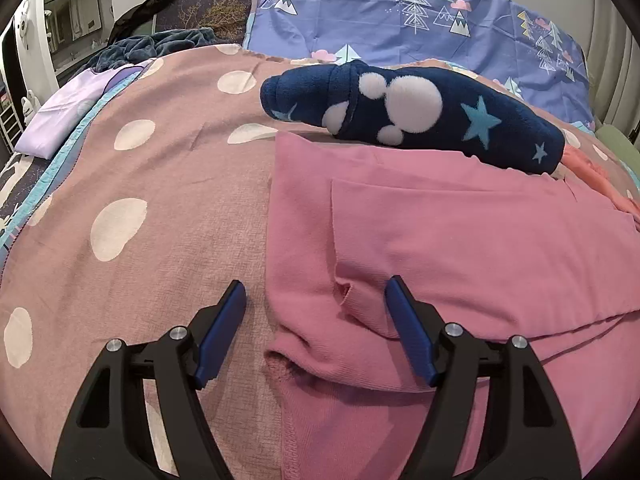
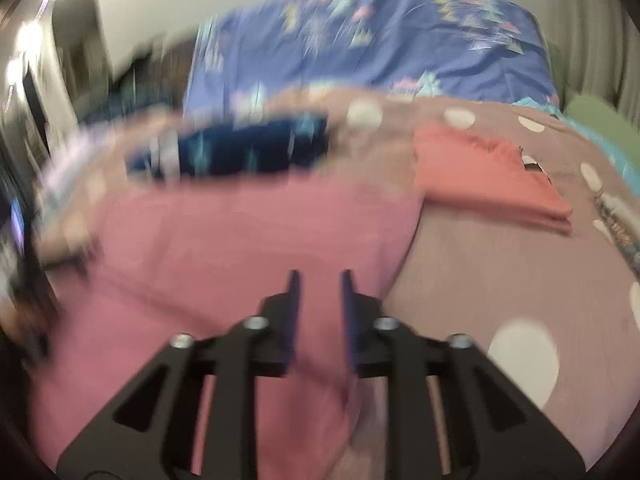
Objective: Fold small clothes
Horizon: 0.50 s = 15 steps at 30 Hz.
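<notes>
A pink garment (image 1: 440,232) lies partly folded on the dotted bedspread (image 1: 160,200), one layer turned over another. My left gripper (image 1: 317,284) is open wide and straddles the garment's near left edge, with its right finger (image 1: 404,312) over the cloth and its left finger over the bedspread. In the blurred right wrist view, my right gripper (image 2: 320,276) hangs over the same pink garment (image 2: 240,232) near its right edge. Its jaws stand a narrow gap apart and no cloth is pinched between them.
A rolled navy fleece piece with stars (image 1: 420,116) lies just behind the pink garment. A folded coral garment (image 2: 488,184) sits at the right. A blue tree-print cover (image 1: 400,20) lies at the back, and a lilac folded item (image 1: 68,112) and a dark blanket (image 1: 160,44) at the far left.
</notes>
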{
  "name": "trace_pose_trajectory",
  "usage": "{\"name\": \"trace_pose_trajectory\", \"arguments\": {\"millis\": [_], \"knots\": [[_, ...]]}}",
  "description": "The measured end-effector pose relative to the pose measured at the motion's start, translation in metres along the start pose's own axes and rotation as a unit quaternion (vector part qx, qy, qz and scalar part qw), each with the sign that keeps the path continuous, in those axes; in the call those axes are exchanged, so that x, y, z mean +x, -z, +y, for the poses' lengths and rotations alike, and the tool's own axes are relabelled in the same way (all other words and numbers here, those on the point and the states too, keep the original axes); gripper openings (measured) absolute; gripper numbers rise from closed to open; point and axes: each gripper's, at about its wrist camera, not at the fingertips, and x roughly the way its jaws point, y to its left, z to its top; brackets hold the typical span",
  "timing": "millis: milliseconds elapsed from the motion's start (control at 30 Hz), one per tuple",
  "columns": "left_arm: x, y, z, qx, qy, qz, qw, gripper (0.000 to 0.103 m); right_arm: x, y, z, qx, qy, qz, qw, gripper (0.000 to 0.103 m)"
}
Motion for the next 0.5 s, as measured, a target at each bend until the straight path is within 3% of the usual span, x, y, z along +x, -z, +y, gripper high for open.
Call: {"name": "trace_pose_trajectory", "arguments": {"millis": [33, 133, 233, 333, 400, 500], "knots": [[0.000, 0.000, 0.000, -0.001, 0.001, 0.000, 1.0000, 0.074, 0.019, 0.017, 0.000, -0.001, 0.019, 0.029, 0.999, 0.033], [0.001, -0.002, 0.002, -0.003, 0.004, 0.004, 1.0000, 0.075, 0.014, 0.026, -0.006, 0.013, 0.021, 0.008, 1.000, 0.033], [-0.005, -0.002, 0.010, -0.020, 0.031, 0.003, 0.9993, 0.073, -0.002, 0.029, -0.010, 0.064, 0.060, 0.016, 0.996, 0.033], [-0.033, 0.009, 0.020, -0.031, 0.061, -0.012, 0.9976, 0.070, -0.037, 0.043, -0.006, 0.078, 0.041, 0.010, 0.996, 0.033], [-0.059, 0.027, 0.021, -0.015, 0.084, -0.026, 0.9960, 0.070, -0.074, 0.051, -0.002, 0.066, 0.047, -0.021, 0.996, 0.033], [-0.090, 0.064, 0.024, 0.012, 0.101, -0.015, 0.9947, 0.070, -0.108, 0.055, 0.007, 0.047, 0.055, -0.053, 0.996, 0.033]]}}
